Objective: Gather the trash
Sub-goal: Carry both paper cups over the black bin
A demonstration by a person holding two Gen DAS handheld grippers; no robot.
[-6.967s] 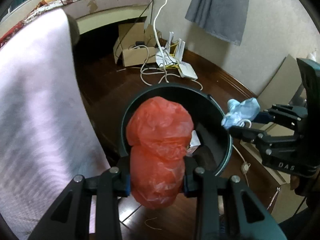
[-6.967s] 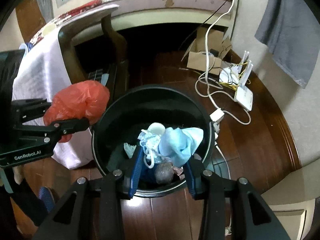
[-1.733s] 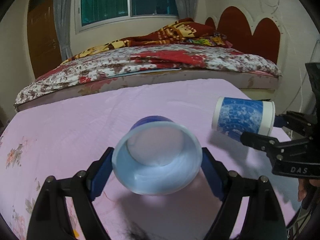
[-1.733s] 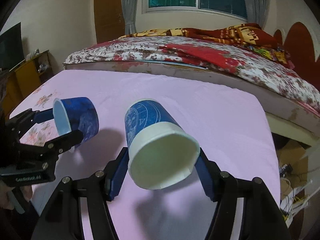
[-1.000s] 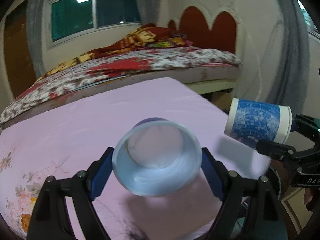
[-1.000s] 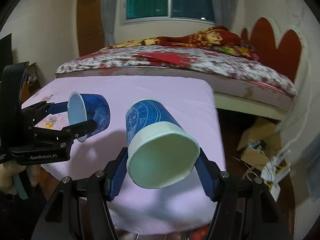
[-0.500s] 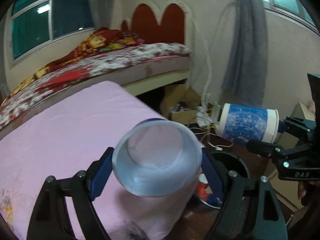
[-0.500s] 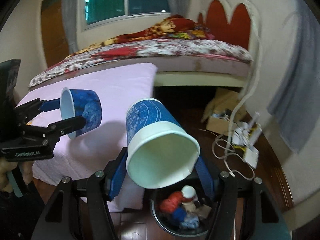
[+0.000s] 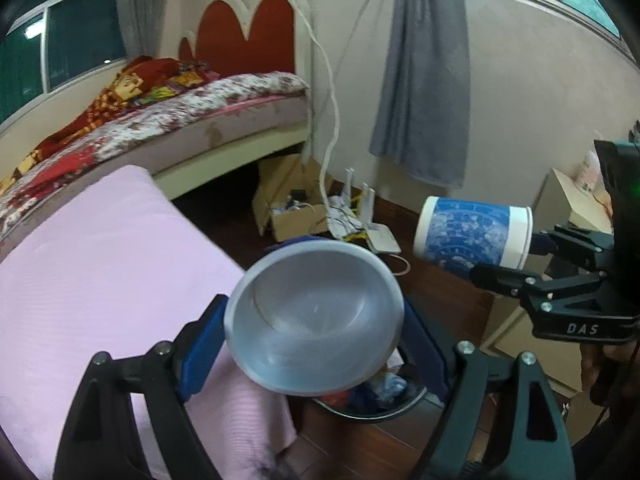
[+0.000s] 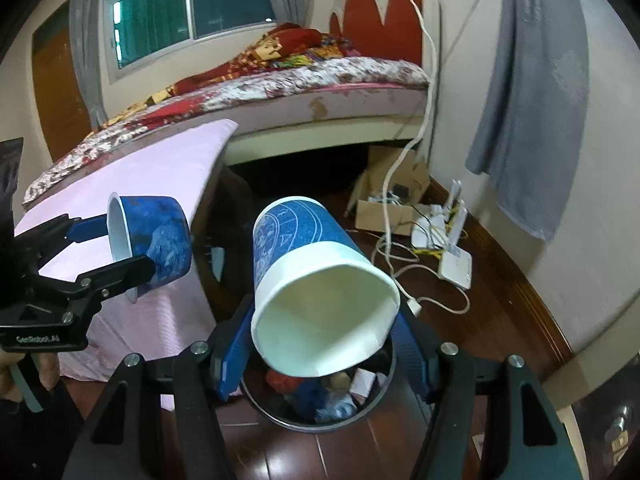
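On your far left lies the pink-sheeted mattress (image 9: 100, 264), with the flowered bed (image 10: 280, 84) behind it. Your left gripper (image 9: 314, 320) is clamped on a short blue cup (image 9: 314, 316), its blue pads pressing both sides and its open mouth turned back toward the camera (from the right wrist view you see the same cup (image 10: 150, 236) lying sideways off the mattress edge). Below and just past it sits the black trash bin (image 9: 372, 404), already holding red and blue scraps. In the middle of the right wrist view, your right gripper (image 10: 324, 328) grips a taller blue-and-white paper cup (image 10: 316, 296), tilted with its mouth toward you, directly above the bin (image 10: 320, 420). Farther right, a cardboard box (image 10: 394, 200) and a white router (image 10: 454, 256) with tangled cables rest on the dark wooden floor (image 10: 500, 320), and a grey cloth (image 10: 532, 120) hangs on the wall.
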